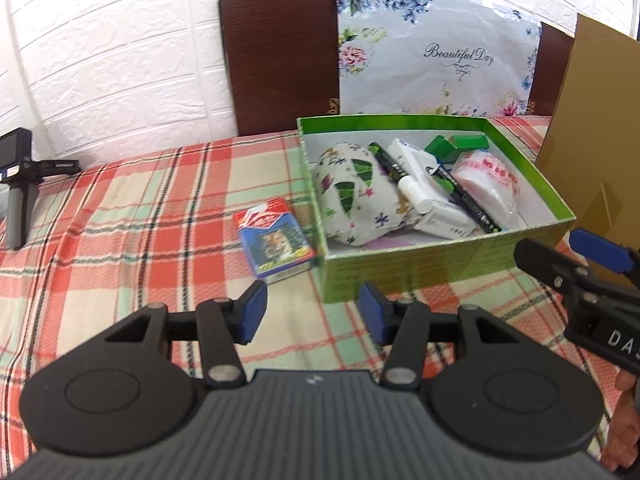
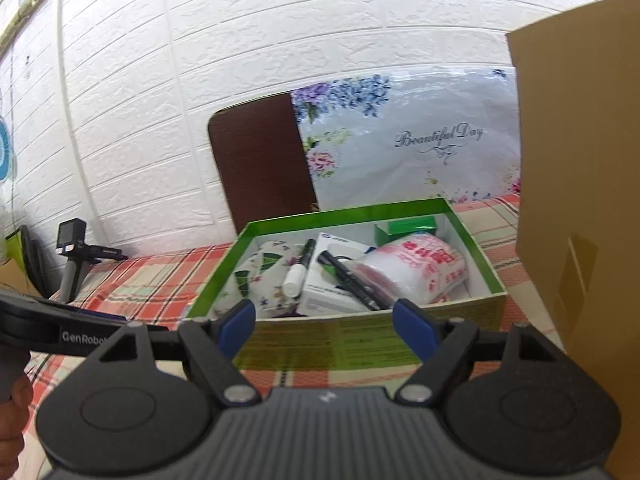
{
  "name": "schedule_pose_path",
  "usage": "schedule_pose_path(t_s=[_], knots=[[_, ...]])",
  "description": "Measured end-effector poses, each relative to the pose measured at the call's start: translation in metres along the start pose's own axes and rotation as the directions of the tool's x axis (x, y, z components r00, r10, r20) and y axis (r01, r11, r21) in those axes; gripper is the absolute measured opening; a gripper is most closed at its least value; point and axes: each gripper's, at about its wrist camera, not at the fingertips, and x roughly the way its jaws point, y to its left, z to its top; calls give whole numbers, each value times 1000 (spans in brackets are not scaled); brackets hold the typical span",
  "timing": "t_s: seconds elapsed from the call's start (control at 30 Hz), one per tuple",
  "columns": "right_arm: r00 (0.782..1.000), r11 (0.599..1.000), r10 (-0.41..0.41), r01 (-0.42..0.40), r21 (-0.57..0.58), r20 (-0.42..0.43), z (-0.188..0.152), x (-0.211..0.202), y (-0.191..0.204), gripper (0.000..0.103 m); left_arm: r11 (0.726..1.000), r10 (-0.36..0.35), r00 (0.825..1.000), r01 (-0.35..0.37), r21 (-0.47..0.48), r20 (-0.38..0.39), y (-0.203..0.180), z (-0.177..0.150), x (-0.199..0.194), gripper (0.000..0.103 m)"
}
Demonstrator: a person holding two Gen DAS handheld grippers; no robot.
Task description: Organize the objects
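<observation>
1. A green box (image 1: 448, 256) sits open on the bench (image 1: 120, 208), which is covered in a red and green plaid cloth.
2. Inside it, a flowered cloth pouch (image 1: 352, 196) fills the left side. A black marker (image 1: 386, 162) and a small white tube (image 1: 414, 196) lie on a white carton (image 1: 444, 216) in the middle. A clear bag with red print (image 1: 488, 182) lies at the right, and a small green carton (image 1: 456, 146) is at the back.
3. A blue and red pack of cards (image 1: 274, 238) lies flat on the cloth just beside the box's left wall, outside it.
4. The left gripper (image 1: 312, 310) hangs above the cloth before the box's near left corner, its fingers (image 1: 254, 310) spread apart and empty.
5. The right gripper (image 2: 324, 326) faces the box's near wall; its fingers (image 2: 414, 330) are also spread and empty.
6. A brown cardboard sheet (image 1: 592, 120) stands close to the right of the box. Bare cloth stretches to the left, as far as a small camera on a stand (image 1: 18, 176) near the edge.
7. Behind the box, a flowered bag (image 1: 436, 52) reads "Beautiful Day". The left gripper's side reads "GenRobo", the rest hidden.
</observation>
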Motion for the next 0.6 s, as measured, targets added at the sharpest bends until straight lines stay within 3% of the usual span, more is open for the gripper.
schedule_pose_path(t_s=[0.6], knots=[[998,998,44,-45,-44,-35,-9,6,33,79,997,60,998,-60,-54,-4,33,-18,-3,56]])
